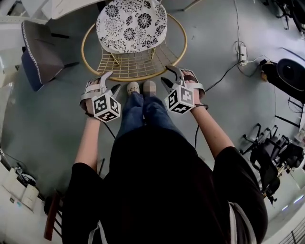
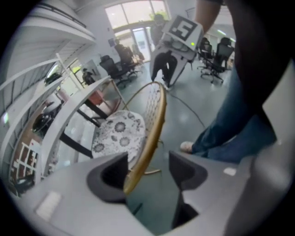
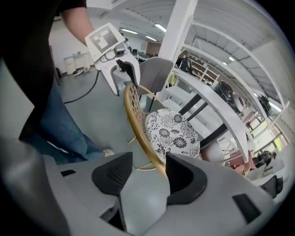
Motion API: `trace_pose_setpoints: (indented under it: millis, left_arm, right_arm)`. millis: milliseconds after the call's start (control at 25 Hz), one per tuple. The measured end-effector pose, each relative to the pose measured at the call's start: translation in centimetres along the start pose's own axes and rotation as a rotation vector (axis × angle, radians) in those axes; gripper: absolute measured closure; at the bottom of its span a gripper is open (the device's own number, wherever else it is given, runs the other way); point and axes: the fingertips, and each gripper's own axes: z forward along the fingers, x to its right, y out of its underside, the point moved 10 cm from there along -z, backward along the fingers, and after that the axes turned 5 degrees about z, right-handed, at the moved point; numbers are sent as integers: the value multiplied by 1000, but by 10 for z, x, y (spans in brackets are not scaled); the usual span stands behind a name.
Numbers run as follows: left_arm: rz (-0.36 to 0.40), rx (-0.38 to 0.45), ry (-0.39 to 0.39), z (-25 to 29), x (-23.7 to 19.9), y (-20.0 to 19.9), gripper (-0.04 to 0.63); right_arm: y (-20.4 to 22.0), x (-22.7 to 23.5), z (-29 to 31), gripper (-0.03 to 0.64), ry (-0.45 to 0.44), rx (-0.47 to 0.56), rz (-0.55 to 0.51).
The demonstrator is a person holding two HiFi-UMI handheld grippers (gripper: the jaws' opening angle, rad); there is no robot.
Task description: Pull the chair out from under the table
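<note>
We find the left gripper [image 2: 147, 167] with its jaws well apart, straddling the rim [image 2: 156, 125] of the round gold wire-frame chair [image 1: 136, 66]. The rim lies against the jaw at the left of the left gripper view and clear of the other. The right gripper [image 3: 148, 174] is likewise open astride the rim, which lies against the jaw at the right of its view. Neither gripper is clamped.

In the head view the chair stands at top centre on the grey floor [image 1: 47, 124]. Its back is nearest the person, and its black-and-white floral cushion [image 1: 132, 21] points up-frame toward the white desk [image 1: 66, 7].
</note>
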Motion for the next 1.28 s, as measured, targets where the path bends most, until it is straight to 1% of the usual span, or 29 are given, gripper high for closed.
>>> trace_pose_setpoints:
  millis: [160, 280, 440, 520, 640, 680, 720, 760, 800, 840, 880, 920, 960, 1040, 1280]
  left_arm:
    - [125, -80, 13, 12, -2, 0, 313]
    - [228, -149, 33, 25, -1, 2, 313]
    - [305, -207, 83, 41, -1, 3, 314]
    - [344, -234, 111, 48, 0, 4, 319]
    - [383, -261, 140, 56, 1, 5, 362]
    - [400, -273, 139, 58, 2, 6, 389]
    - [425, -286, 131, 59, 3, 6, 406]
    - [454, -300, 120, 60, 4, 6, 444]
    - [481, -312, 109, 61, 4, 6, 481]
    - [498, -318, 100, 62, 4, 6, 494]
    - [504, -319, 93, 63, 3, 6, 515]
    - [499, -319, 92, 63, 1, 5, 559]
    - [486, -321, 100, 64, -1, 5, 567]
    - [457, -332, 122, 65, -4, 3, 569]
    - [423, -350, 138, 69, -2, 3, 569]
  right_arm:
    - [-1, 0, 15, 426, 3, -67, -136]
    - [-2, 1, 27, 426, 21, -118, -262]
    - [1, -1, 43, 426, 36, -167, -427]
    - [3, 0, 50, 426, 48, -199, -488]
    - [5, 2, 58, 426, 48, -235, -530]
    - [6, 2, 60, 428, 46, -243, -538]
    - [6, 2, 61, 445, 48, -249, -550]
    - [6, 3, 62, 501, 53, -253, -568]
    - [6, 3, 62, 529, 58, -254, -592]
    - [7, 3, 62, 540, 59, -254, -618]
    - [7, 2, 61, 546, 57, -253, -643]
    - [7, 2, 61, 551, 53, -250, -667]
    - [7, 2, 61, 557, 48, -247, -688]
    - [8, 2, 61, 566, 35, -248, -715]
    - [9, -1, 63, 571, 14, -260, -715]
